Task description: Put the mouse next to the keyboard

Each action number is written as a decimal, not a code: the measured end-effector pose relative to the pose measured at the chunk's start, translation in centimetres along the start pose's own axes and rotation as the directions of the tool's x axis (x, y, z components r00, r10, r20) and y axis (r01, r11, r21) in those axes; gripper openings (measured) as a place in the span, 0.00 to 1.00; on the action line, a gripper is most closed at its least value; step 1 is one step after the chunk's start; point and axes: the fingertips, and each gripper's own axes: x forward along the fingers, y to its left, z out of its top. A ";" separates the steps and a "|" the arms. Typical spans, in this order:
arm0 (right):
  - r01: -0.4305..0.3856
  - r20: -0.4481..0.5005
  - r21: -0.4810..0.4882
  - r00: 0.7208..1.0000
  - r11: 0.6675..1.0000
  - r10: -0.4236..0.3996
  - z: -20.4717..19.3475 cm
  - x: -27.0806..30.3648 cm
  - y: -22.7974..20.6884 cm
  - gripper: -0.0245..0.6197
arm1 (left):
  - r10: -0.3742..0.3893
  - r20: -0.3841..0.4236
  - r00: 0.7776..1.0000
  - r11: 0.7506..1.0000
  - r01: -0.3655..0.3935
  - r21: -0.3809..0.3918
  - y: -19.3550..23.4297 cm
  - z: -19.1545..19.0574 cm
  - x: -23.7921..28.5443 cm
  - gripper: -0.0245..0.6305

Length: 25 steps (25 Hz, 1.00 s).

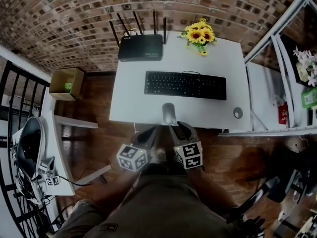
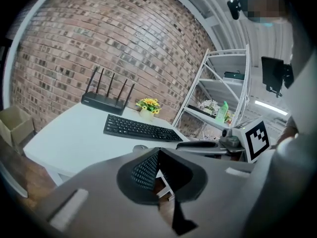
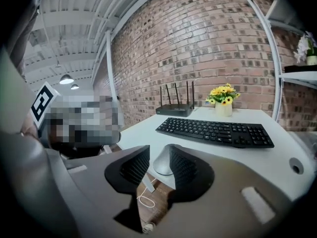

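Observation:
A grey mouse (image 1: 169, 114) lies near the front edge of the white table (image 1: 131, 100), just in front of the black keyboard (image 1: 185, 85). My right gripper (image 1: 180, 128) hovers at the table's front edge, right behind the mouse. In the right gripper view its jaws (image 3: 159, 151) stand apart, and the mouse (image 3: 161, 163) shows in the gap just ahead of them, untouched. My left gripper (image 1: 150, 132) hangs beside it to the left, off the table edge. Its pads (image 2: 148, 170) meet with nothing between them, and the mouse (image 2: 140, 147) peeks over them.
A black router (image 1: 141, 47) and a vase of yellow flowers (image 1: 199, 35) stand at the table's back. A small grey disc (image 1: 238, 113) lies at the front right. A white shelf unit (image 1: 290, 83) stands to the right, a cardboard box (image 1: 67, 83) on the floor to the left.

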 end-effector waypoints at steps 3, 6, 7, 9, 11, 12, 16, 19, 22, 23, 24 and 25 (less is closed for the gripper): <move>0.005 -0.037 -0.007 0.999 1.000 -0.005 -0.7 2.0 0.3 0.36 | 0.009 -0.021 1.000 1.000 -0.010 -0.017 1.1 -0.8 0.0 0.04; 0.008 -0.077 -0.012 0.997 1.000 -0.009 -1.4 3.8 0.3 0.41 | 0.016 -0.039 0.999 0.999 -0.017 -0.028 2.2 -1.4 0.3 0.04; 0.012 -0.092 -0.013 0.996 1.000 -0.013 -1.7 4.4 0.2 0.44 | 0.016 -0.044 0.999 0.999 -0.017 -0.031 2.5 -1.4 0.5 0.04; 0.027 -0.119 -0.017 0.992 0.999 -0.029 -2.2 5.4 0.0 0.48 | 0.016 -0.052 0.999 0.999 -0.018 -0.036 3.1 -1.4 0.7 0.04; 0.045 -0.140 -0.020 0.989 0.999 -0.048 -2.7 6.2 -0.3 0.53 | 0.015 -0.056 0.998 0.999 -0.017 -0.041 3.7 -1.3 0.8 0.04; 0.052 -0.148 -0.020 0.987 0.998 -0.054 -2.8 6.6 -0.3 0.55 | 0.015 -0.056 0.998 0.999 -0.017 -0.042 4.0 -1.3 0.9 0.04; 0.068 -0.185 -0.021 0.980 0.997 -0.071 -3.6 8.0 -0.4 0.57 | 0.014 -0.058 0.998 0.999 -0.017 -0.050 4.8 -1.1 1.2 0.04; 0.084 -0.214 -0.013 0.973 0.996 -0.085 -4.2 8.7 -0.5 0.58 | 0.011 -0.062 0.998 0.998 -0.014 -0.057 5.1 -1.1 1.4 0.04; 0.102 -0.249 -0.015 0.963 0.995 -0.102 -5.0 9.2 -0.8 0.59 | 0.004 -0.064 0.998 0.998 -0.008 -0.062 5.3 -0.9 1.6 0.04; 0.106 -0.258 -0.019 0.960 0.994 -0.108 -5.2 9.4 -0.9 0.58 | 0.001 -0.065 0.998 0.998 -0.005 -0.063 5.4 -0.9 1.6 0.04; 0.109 -0.264 -0.021 0.958 0.994 -0.111 -5.4 9.5 -1.0 0.57 | -0.002 -0.067 0.998 0.998 -0.003 -0.064 5.4 -0.9 1.6 0.04; 0.111 -0.266 -0.023 0.957 0.994 -0.113 -5.5 9.5 -1.0 0.59 | -0.004 -0.068 0.998 0.998 0.000 -0.064 5.4 -0.9 1.7 0.04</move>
